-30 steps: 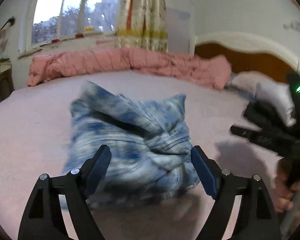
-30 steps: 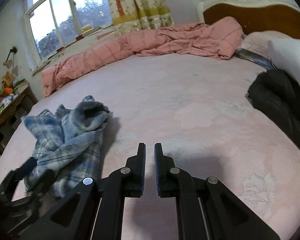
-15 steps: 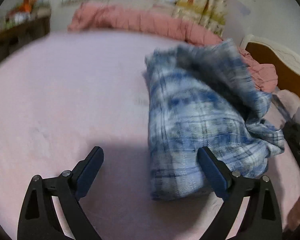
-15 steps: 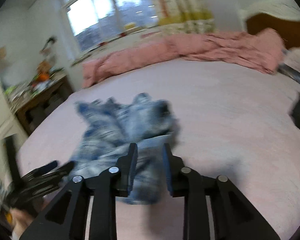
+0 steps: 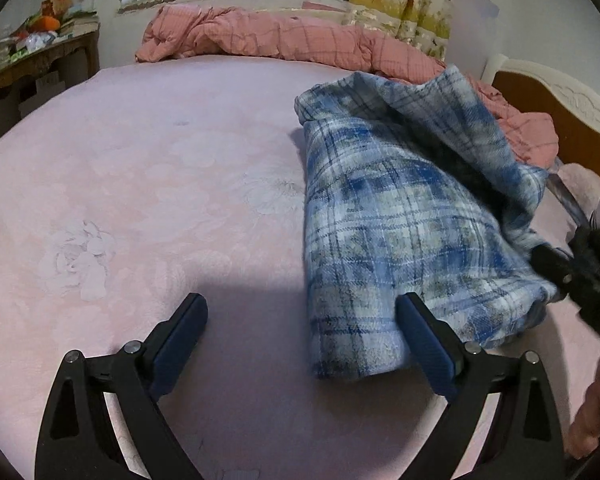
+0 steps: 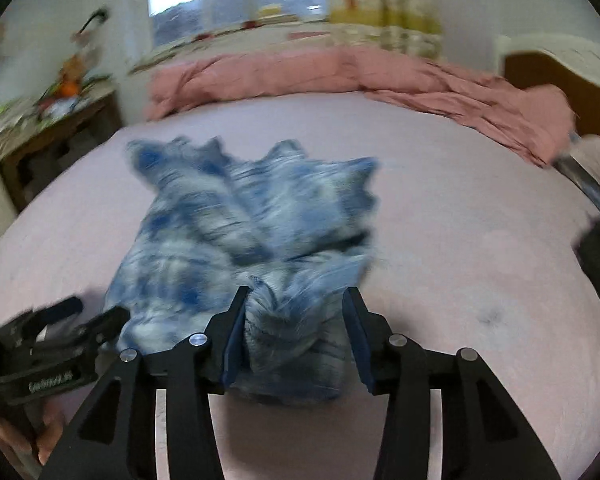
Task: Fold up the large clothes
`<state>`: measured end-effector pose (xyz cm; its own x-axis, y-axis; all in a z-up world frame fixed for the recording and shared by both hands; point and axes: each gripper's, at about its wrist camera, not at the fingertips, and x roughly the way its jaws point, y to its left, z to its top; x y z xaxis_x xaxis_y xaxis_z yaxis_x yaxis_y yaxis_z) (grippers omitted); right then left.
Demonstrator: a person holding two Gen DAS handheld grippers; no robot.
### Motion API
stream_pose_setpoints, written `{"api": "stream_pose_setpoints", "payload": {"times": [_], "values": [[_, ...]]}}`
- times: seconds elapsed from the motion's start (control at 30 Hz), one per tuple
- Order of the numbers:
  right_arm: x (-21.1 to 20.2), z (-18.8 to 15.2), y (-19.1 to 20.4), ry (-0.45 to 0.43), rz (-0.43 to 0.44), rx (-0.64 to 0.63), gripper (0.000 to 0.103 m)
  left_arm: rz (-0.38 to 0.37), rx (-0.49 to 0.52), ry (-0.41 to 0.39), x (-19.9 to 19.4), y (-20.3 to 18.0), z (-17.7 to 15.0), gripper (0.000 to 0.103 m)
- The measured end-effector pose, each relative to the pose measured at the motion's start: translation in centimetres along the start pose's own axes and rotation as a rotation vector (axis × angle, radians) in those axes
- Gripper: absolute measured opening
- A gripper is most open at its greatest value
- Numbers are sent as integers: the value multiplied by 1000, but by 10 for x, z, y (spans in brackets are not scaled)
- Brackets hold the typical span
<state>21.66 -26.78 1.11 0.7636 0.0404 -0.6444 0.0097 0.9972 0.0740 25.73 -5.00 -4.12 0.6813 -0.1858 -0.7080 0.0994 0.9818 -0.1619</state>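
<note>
The right gripper (image 6: 296,328), nearly closed a second earlier, had spread its jaws around a bunched end of the blue plaid shirt (image 5: 400,216), not yet clamping it. The left gripper (image 5: 302,332) hung wide open, empty, at the shirt's near corner. The garment lay crumpled on the pink bedspread (image 5: 140,184); unfolding looked imminent. A rumpled pink quilt (image 5: 284,40) lined the far edge, clear of the work.

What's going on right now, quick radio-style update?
Left claw open, beside shirt. Right claw open, fingers straddling shirt's bunched near end. Shirt crumpled on bed. Nothing in the way.
</note>
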Motion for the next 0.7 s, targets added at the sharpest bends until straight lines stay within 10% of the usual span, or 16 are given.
{"api": "stream_pose_setpoints", "payload": {"times": [0.43, 0.57, 0.7], "values": [[-28, -13, -54, -48, -221, 103, 54, 24, 44, 14, -8, -2, -12, 96], [-43, -2, -69, -88, 59, 143, 54, -8, 16, 24, -6, 4, -11, 96], [-35, 13, -30, -36, 134, -84, 54, -7, 15, 20, -5, 3, -10, 96]]}}
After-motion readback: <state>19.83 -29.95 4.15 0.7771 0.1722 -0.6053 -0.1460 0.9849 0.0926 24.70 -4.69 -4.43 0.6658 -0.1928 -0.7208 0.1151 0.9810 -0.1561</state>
